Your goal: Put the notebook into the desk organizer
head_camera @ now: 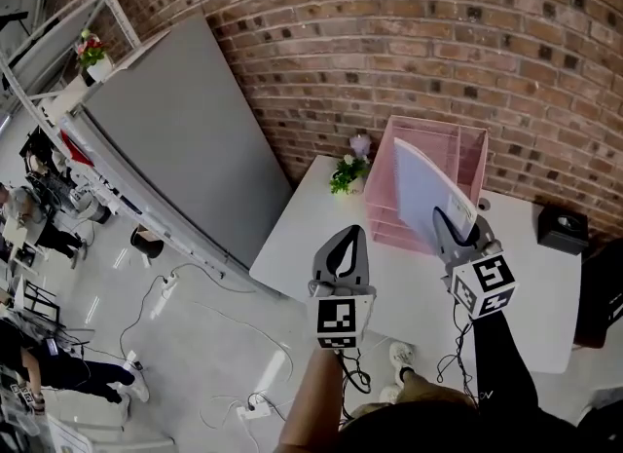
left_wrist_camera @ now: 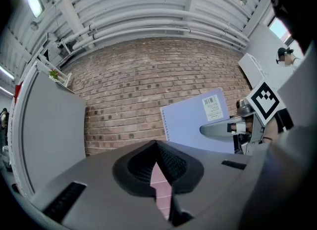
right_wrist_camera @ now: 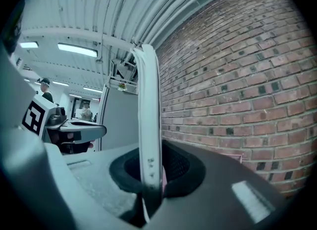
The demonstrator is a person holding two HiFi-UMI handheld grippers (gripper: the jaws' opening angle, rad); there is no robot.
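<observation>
The pale lilac spiral-bound notebook is clamped upright in the right gripper — near the pink desk organizer. The left gripper is closed — nothing held.

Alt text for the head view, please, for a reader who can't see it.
The right gripper holds a pale blue notebook by its edge in front of a pink desk organizer on a white table against a brick wall. The left gripper, shut and empty, hangs beside it.

The brick wall is looking rough and matt. The notebook is showing smooth paper; the table is looking smooth.
</observation>
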